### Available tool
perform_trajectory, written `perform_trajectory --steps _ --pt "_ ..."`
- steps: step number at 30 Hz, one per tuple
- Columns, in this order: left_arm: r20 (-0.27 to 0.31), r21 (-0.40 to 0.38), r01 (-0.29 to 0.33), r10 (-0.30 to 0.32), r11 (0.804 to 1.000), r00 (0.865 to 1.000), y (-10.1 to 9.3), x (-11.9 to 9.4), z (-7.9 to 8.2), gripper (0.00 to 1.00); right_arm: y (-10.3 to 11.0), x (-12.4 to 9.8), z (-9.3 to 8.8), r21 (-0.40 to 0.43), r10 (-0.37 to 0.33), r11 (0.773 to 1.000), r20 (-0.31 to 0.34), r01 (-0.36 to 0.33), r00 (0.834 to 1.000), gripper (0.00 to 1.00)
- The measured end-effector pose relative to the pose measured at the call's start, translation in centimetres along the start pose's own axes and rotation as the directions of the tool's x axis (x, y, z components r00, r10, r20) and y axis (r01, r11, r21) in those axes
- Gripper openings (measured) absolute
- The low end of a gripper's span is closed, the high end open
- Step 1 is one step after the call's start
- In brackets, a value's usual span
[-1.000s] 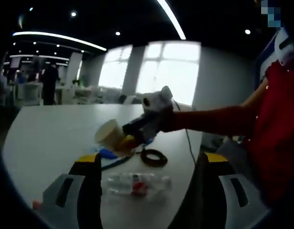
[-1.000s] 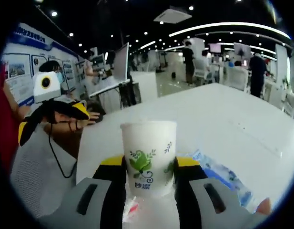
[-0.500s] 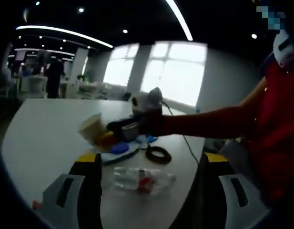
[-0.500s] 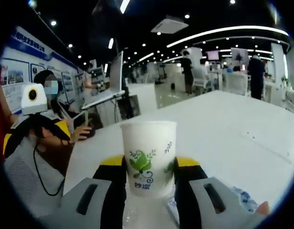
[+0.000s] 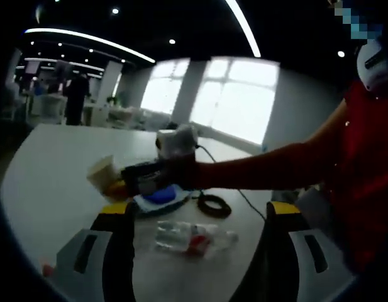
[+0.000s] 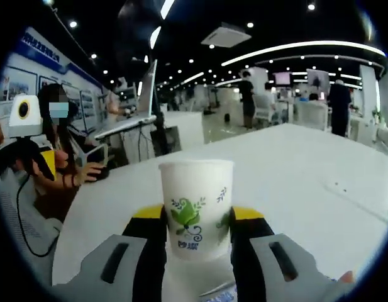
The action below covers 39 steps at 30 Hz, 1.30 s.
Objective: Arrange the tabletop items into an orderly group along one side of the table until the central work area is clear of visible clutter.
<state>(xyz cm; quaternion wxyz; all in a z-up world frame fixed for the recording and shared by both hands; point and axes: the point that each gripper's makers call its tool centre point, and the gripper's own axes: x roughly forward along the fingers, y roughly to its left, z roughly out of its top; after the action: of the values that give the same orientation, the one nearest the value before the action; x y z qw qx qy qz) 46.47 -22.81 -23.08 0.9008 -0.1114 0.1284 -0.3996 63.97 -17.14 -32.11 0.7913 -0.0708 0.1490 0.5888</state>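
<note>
Right gripper (image 6: 197, 229): its jaws pinch the paper cup (image 6: 195, 206) at both sides, upright, the leaf print facing the camera; the grip looks the same as a second ago.
Cup's travel: seen from the left gripper view, the right gripper (image 5: 157, 177) and the cup (image 5: 102, 175) have swung leftward over the counter (image 5: 49, 170) across the last second, away from the other items and toward the far-left stretch.
Clutter left behind: the plastic bottle (image 5: 194, 237) lies on its side between the left jaws' tips; a dark ring of cable (image 5: 213, 206) and a blue-topped flat object (image 5: 159, 196) sit just beyond it (what that flat thing is, I cannot tell through the blur).
Left gripper (image 5: 197, 217): jaws spread wide, holding nothing, hovering near the bottle.
Right view's change: the blue wrapper that lay beside the jaws a second ago has all but slid out of the bottom edge, so the camera has moved off it.
Meaning: the cup is likely being carried to a side of the counter; bottle, cable and flat object are yet to be grouped.
</note>
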Motion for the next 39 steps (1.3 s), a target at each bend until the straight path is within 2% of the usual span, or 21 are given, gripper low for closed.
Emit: perform_trajectory --steps 6,18,31,39 --pt "0.000 -0.010 0.000 0.000 1.000 1.000 0.2 0.0 -0.2 0.84 -0.4 1.3 -0.4 -0.012 -0.015 1.000 0.005 0.015 1.000 0.39" --pt "0.003 -0.025 -0.008 0.008 1.000 1.000 0.6 -0.3 -0.3 0.84 -0.4 3.0 -1.7 -0.073 -0.019 0.997 -0.032 0.017 0.999 0.39" --pt "0.003 -0.030 -0.007 0.007 1.000 1.000 0.5 -0.1 -0.3 0.82 -0.7 3.2 -2.5 -0.089 -0.025 0.996 -0.050 0.021 0.998 0.39" --pt "0.004 -0.030 -0.009 0.009 1.000 1.000 0.5 -0.1 -0.3 0.82 -0.9 2.5 -3.2 -0.096 -0.037 0.995 -0.092 0.028 0.995 0.40"
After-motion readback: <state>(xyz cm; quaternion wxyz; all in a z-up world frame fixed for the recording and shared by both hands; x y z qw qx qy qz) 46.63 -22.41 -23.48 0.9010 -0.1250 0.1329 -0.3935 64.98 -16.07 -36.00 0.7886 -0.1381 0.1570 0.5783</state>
